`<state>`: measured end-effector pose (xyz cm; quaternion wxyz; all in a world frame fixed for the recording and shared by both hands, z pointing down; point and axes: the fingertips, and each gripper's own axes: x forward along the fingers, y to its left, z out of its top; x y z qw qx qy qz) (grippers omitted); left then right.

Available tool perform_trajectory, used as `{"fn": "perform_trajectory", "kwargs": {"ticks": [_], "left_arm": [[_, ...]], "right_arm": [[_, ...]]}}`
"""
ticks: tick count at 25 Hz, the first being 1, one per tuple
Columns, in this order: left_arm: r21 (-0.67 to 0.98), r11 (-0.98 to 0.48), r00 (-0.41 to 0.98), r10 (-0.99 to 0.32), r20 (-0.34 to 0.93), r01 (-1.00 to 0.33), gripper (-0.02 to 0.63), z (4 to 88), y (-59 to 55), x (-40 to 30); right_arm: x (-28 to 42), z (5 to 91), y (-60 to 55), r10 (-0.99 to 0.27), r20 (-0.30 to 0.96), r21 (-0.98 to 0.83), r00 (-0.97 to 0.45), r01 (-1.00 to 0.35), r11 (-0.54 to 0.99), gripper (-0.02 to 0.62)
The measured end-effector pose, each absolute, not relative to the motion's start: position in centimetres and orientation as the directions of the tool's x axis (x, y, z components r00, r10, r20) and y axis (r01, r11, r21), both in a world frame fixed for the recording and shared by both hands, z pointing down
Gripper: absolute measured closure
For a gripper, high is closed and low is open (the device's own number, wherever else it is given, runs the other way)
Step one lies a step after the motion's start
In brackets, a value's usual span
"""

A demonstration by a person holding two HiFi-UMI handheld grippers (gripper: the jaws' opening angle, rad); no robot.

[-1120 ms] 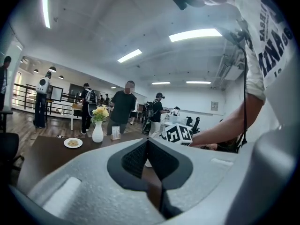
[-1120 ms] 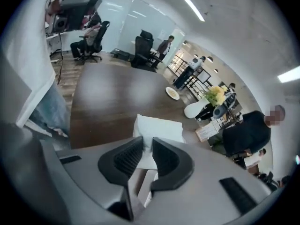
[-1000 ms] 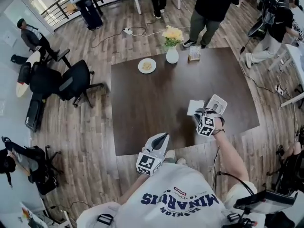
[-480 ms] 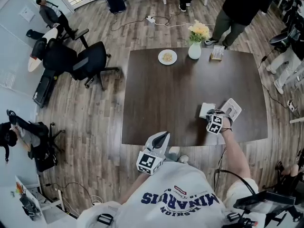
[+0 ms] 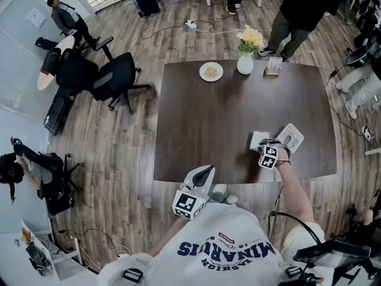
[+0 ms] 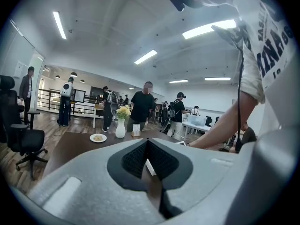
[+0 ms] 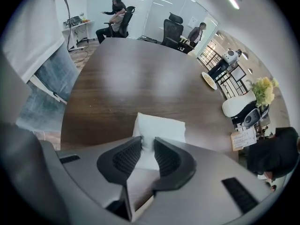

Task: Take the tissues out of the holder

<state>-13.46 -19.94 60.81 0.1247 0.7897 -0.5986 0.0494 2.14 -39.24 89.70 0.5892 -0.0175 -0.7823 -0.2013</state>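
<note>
A white stack of tissues [image 5: 258,139] lies flat on the dark brown table [image 5: 208,124] near its front right edge. The white and grey tissue holder [image 5: 290,137] lies just to the right of it. My right gripper [image 5: 265,143] is down over the tissues [image 7: 159,124]. Its jaws are opening, and the tissue edge between the pads still looks puckered, filling the gap at the right gripper [image 7: 148,144]. My left gripper [image 5: 205,171] hangs off the table's front edge, jaws shut and empty, tips meeting [image 6: 146,142].
At the table's far edge stand a plate of food [image 5: 211,71], a white vase of yellow flowers [image 5: 245,63] and a small card stand [image 5: 274,66]. A black office chair [image 5: 113,76] is at the left. A person [image 5: 297,11] stands behind the table.
The head camera's view shifted, so the table sits further right in the picture. The right gripper stays on the tissues beside the holder. The left gripper has hardly moved.
</note>
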Motion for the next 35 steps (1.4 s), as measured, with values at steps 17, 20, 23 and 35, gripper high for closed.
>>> {"fn": "perform_trajectory", "kwargs": {"ticks": [17, 20, 23, 35], "left_arm": [[0.073, -0.422, 0.428, -0.891, 0.152, -0.904, 0.603, 58.0, -23.5, -9.9], [0.047, -0.501, 0.503, -0.858, 0.11, -0.864, 0.603, 55.8, -24.9, -7.0], [0.019, -0.587, 0.587, -0.807, 0.06, -0.809, 0.603, 53.0, -26.0, -2.7], [-0.037, -0.813, 0.814, -0.581, 0.011, -0.581, 0.603, 48.9, -23.3, 7.5]], "right_arm": [[1.9, 68.2, -37.0, -0.525, 0.487, 0.365, -0.698, -0.383, 0.848, 0.484], [4.9, 62.3, -35.6, -0.619, 0.369, 0.303, -0.693, -0.54, 0.785, 0.543], [9.1, 57.4, -33.6, -0.689, 0.291, 0.229, -0.663, -0.651, 0.724, 0.577], [18.6, 50.4, -22.5, -0.882, 0.171, -0.026, -0.439, -0.897, 0.441, 0.589]]}}
